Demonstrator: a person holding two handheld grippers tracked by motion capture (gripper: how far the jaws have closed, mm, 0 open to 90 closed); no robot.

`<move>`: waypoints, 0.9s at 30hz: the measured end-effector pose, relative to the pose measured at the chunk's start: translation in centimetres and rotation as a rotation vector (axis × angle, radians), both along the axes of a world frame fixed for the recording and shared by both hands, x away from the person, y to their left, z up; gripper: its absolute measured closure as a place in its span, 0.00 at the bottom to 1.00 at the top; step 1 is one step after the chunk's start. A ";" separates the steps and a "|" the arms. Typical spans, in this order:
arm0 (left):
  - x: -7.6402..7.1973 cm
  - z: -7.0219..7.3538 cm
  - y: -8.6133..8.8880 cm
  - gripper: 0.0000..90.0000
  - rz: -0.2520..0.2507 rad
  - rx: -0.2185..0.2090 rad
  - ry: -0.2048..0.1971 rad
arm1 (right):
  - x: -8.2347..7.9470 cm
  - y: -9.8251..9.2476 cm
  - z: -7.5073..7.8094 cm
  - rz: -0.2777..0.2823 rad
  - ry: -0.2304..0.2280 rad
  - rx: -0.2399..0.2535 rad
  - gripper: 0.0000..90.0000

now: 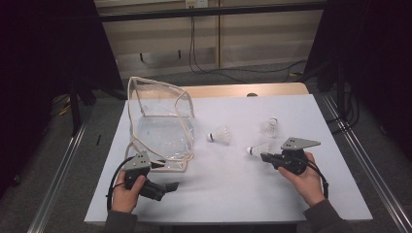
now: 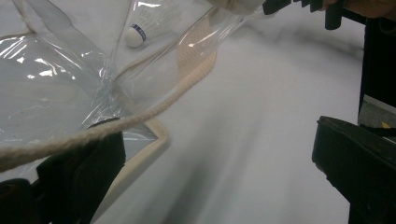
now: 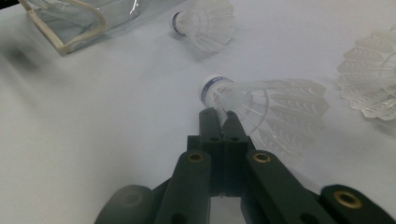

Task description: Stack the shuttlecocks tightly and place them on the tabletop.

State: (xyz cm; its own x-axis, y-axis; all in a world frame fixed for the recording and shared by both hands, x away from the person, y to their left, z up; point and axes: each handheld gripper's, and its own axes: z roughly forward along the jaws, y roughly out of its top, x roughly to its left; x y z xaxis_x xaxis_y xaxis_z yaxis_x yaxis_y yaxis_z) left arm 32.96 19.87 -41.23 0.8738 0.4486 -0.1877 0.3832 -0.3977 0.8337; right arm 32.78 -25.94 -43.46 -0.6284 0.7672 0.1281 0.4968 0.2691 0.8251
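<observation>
A white shuttlecock (image 1: 258, 149) (image 3: 275, 105) lies on its side on the white table top. My right gripper (image 1: 263, 156) (image 3: 219, 115) is shut on its skirt just behind the blue-banded cork. A second shuttlecock (image 1: 220, 136) (image 3: 205, 23) lies left of it, and a third (image 1: 270, 127) (image 3: 371, 79) stands behind. A clear plastic bag (image 1: 163, 127) (image 2: 51, 79) with cream cord trim (image 2: 154, 109) stands open at the left. My left gripper (image 1: 166, 174) (image 2: 215, 135) is open at the bag's near corner, with the cord lying across one jaw.
The white board (image 1: 228, 194) covers a wooden table whose far edge (image 1: 243, 90) shows behind. Metal rails run along both sides on the floor, and cables lie on the floor at the back. The person's hands come in at the near edge.
</observation>
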 end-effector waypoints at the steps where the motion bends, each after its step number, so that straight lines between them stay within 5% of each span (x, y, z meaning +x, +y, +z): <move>1: 0.0 0.0 0.0 0.03 0.000 -0.002 0.000 | 0.1 0.1 0.0 0.004 0.000 0.000 1.00; 27: 0.1 -0.1 0.0 0.03 -0.002 -0.013 0.003 | 2.8 1.6 1.1 0.017 0.007 0.015 1.00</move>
